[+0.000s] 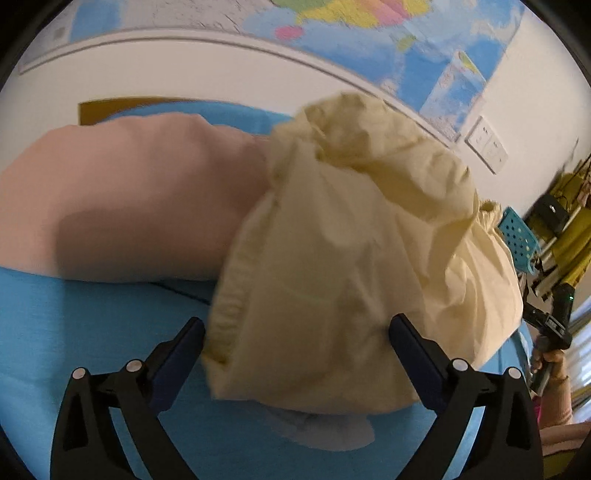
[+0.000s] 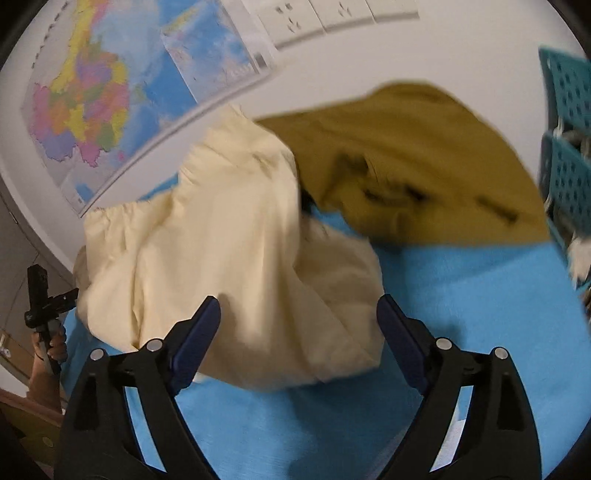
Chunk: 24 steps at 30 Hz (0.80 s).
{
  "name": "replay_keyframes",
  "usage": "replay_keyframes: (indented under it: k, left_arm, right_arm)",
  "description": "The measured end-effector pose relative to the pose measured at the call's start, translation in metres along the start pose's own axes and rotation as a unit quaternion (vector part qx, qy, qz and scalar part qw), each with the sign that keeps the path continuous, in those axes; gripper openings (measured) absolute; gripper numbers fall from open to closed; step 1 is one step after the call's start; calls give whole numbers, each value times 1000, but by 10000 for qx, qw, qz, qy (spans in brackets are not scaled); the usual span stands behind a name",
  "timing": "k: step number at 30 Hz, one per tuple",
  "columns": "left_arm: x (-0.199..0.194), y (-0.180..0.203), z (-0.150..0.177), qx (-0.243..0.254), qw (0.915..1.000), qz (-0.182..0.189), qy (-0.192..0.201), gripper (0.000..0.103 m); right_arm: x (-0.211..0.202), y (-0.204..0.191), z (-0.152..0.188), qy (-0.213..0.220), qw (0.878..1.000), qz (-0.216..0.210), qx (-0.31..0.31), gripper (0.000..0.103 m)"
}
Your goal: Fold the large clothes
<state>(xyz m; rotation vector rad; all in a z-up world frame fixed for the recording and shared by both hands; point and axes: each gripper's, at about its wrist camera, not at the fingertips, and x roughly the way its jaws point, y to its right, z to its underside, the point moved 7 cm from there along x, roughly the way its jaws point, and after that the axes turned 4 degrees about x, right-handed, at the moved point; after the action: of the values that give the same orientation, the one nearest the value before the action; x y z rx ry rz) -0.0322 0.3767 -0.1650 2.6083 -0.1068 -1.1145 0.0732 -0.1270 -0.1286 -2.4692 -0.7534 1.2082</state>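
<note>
Both the left gripper [image 1: 297, 332] and the right gripper [image 2: 299, 314] stand spread wide, pinching nothing, over the cream garment [image 1: 351, 240] bunched in a heap on the blue cloth [image 2: 461, 295]. A blind pinch here would likely catch several layers, leaving the fold crooked, or drag in the mustard garment [image 2: 424, 158] it touches.

Left hand-held gripper [image 1: 297, 334] and right hand-held gripper [image 2: 299, 314], both angled downward, jaws spread wide apart.

A white wall [image 2: 332, 66] carries a coloured map [image 2: 92, 110] and sockets [image 2: 314, 14]; teal perforated baskets [image 2: 569, 158] stand right.
</note>
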Motion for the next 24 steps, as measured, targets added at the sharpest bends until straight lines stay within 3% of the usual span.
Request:
replay_keyframes:
  k: [2, 3, 4, 7, 9, 11, 14, 17, 18, 19, 20, 21, 22, 23, 24]
  left_arm:
    - [7, 6, 1, 56, 10000, 36, -32, 90]
    - [8, 11, 3, 39, 9998, 144, -95, 70]
    - [8, 15, 4, 21, 9997, 225, -129, 50]
    - [-13, 27, 0, -127, 9991, 373, -140, 22]
    - [-34, 33, -3, -308, 9972, 671, -144, 19]
    - [-56, 35, 0, -442, 9942, 962, -180, 19]
    - [-70, 33, 12, -469, 9921, 1127, -272, 19]
    - [-42, 21, 37, -637, 9900, 1013, -753, 27]
    - [-30, 15, 46, -646, 9905, 755, -946, 45]
    - [-22, 11, 51, -713, 9910, 495, -1015, 53]
    - [-22, 11, 50, -698, 9921, 442, -942, 53]
    - [-25, 13, 46, -557, 9942, 266, -879, 56]
    - [-31, 15, 41, -381, 9961, -12, -797, 66]
    - [-45, 16, 32, -159, 9971, -489, -557, 69]
    - [-59, 19, 22, 46, 9962, -832, -248, 71]
  right_arm:
    - [-1, 0, 0, -18, 9996, -254, 145, 75]
    - [-2, -4, -3, 14, 9991, -401, 120, 44]
    - [-6, -5, -4, 25, 9990, -433, 140, 24]
    - [-39, -17, -5, 165, 9961, -852, 141, 12]
    - [-79, -31, -11, 553, 9917, -1150, 169, 9]
    - [-116, -37, -14, 924, 9888, -1166, 71, 9]
    - [-152, -18, -3, 1167, 9901, -761, 166, 8]
    - [-126, 20, 31, 563, 9961, -283, 622, 13]
    - [-109, 27, 45, 215, 9978, 49, 626, 14]
    - [-100, 32, 52, 22, 9979, 331, 554, 25]
    - [-99, 37, 54, -10, 9969, 578, 542, 33]
    - [-104, 37, 51, 86, 9959, 687, 578, 39]
    - [-110, 35, 47, 219, 9954, 736, 574, 41]
    - [-118, 30, 39, 419, 9941, 859, 508, 48]
    - [-129, 18, 28, 694, 9916, 1050, 285, 64]
